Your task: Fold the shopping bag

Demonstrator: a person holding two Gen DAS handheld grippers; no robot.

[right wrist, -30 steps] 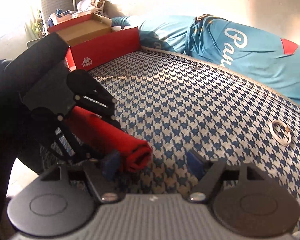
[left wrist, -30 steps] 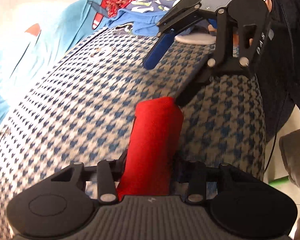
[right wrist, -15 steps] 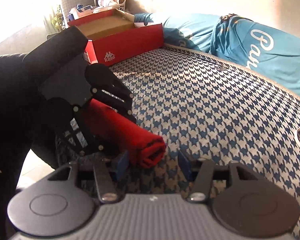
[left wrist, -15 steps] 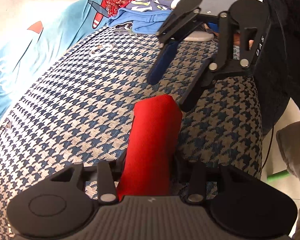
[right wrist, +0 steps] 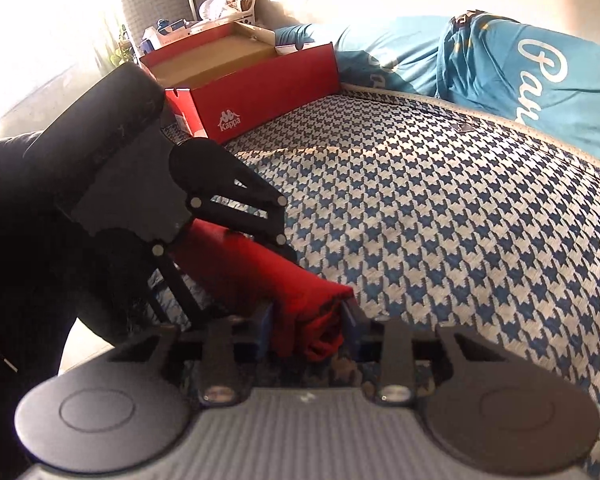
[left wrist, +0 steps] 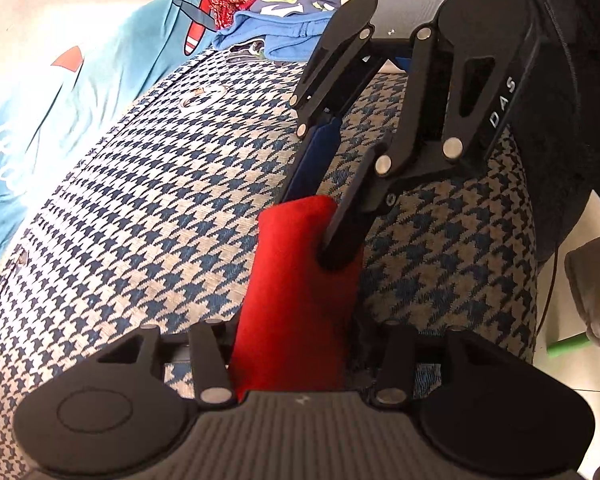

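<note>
The red shopping bag (left wrist: 296, 292) lies rolled into a long bundle on the blue-and-white houndstooth cushion (left wrist: 140, 220). My left gripper (left wrist: 292, 344) has the near end of the roll filling the gap between its fingers; its jaws are opening slightly and still touch the cloth. My right gripper (left wrist: 310, 228) comes in from above on the far end. In the right wrist view its blue pads (right wrist: 350, 320) flank the bag's curled end (right wrist: 320, 320), and the jaws of the right gripper (right wrist: 308, 324) are closing on it. The left gripper (right wrist: 240, 276) straddles the roll (right wrist: 256, 264) further back.
A red Kappa shoe box (right wrist: 260, 92) stands open at the cushion's (right wrist: 440, 220) far side. A teal shirt (right wrist: 520, 80) lies along the back, and a pile of clothes (left wrist: 268, 12) sits beyond the right gripper. The cushion's edge drops to the floor on the right.
My right gripper has come down over the roll's far end, and its jaws have narrowed from wide apart to touching the cloth. The left gripper has stayed on its end.
</note>
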